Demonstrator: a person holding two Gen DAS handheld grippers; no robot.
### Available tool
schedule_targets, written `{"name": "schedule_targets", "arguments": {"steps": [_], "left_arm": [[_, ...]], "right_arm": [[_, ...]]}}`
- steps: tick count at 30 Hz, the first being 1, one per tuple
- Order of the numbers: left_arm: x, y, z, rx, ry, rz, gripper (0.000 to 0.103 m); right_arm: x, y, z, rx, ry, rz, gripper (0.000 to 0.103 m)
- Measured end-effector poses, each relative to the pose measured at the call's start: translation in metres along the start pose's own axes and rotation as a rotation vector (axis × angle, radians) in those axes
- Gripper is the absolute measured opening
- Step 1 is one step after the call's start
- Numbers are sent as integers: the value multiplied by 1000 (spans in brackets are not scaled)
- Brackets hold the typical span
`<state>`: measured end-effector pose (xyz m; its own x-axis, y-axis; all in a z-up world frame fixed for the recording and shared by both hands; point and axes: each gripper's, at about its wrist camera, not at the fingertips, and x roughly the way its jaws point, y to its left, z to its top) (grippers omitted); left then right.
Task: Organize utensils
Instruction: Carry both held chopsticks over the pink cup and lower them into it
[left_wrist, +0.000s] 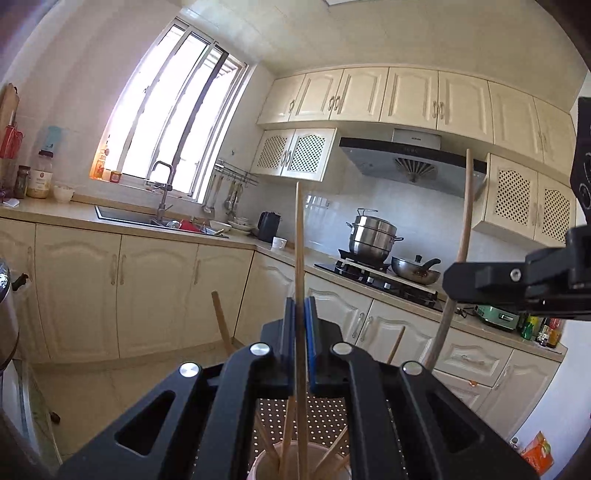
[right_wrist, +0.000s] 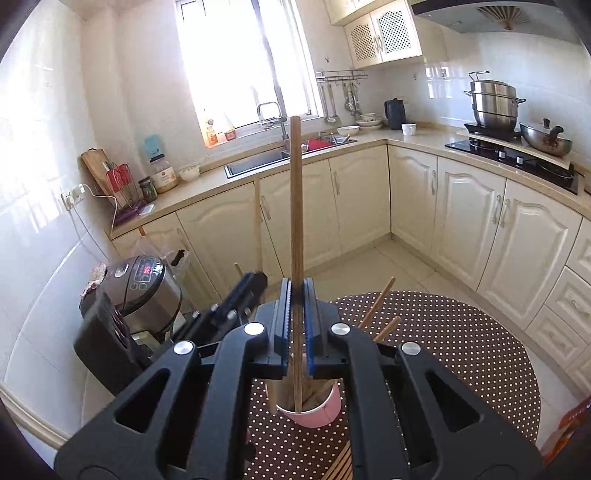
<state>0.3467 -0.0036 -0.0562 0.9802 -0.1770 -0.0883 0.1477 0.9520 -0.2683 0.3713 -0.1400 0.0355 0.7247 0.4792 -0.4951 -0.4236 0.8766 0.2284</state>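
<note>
A pink cup (right_wrist: 317, 411) stands on the polka-dot table (right_wrist: 461, 354) and holds several wooden utensils; it also shows in the left wrist view (left_wrist: 266, 463). My left gripper (left_wrist: 300, 325) is shut on a thin wooden chopstick (left_wrist: 300, 258) that stands upright with its lower end in the cup. My right gripper (right_wrist: 296, 314) is shut on a thick wooden handle (right_wrist: 295, 206), upright, its lower end in the cup. The right gripper also shows in the left wrist view (left_wrist: 517, 288), holding that handle (left_wrist: 463, 236). The left gripper shows at the left in the right wrist view (right_wrist: 247, 291).
A rice cooker (right_wrist: 144, 291) stands left of the table. Kitchen cabinets, a sink (right_wrist: 266, 158) and a stove with a steamer pot (right_wrist: 493, 103) and a wok (right_wrist: 546, 138) line the walls. An orange box (left_wrist: 537, 454) lies at the table's right.
</note>
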Motion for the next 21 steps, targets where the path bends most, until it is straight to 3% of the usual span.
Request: {"name": "schedule_targets", "arguments": {"steps": [4, 7, 18, 21], "left_arm": [[-5, -3, -6, 37, -4, 20, 5], [-5, 2, -3, 9, -8, 11, 5], [-8, -5, 13, -16, -142, 32, 5], [-1, -9, 6, 22, -128, 56, 5]], "right_arm": [[6, 1, -4, -22, 6, -30, 7], [15, -1, -12, -4, 37, -19, 7], [27, -10, -26, 10, 100, -15, 7], [32, -13, -30, 15, 116, -8, 7]]}}
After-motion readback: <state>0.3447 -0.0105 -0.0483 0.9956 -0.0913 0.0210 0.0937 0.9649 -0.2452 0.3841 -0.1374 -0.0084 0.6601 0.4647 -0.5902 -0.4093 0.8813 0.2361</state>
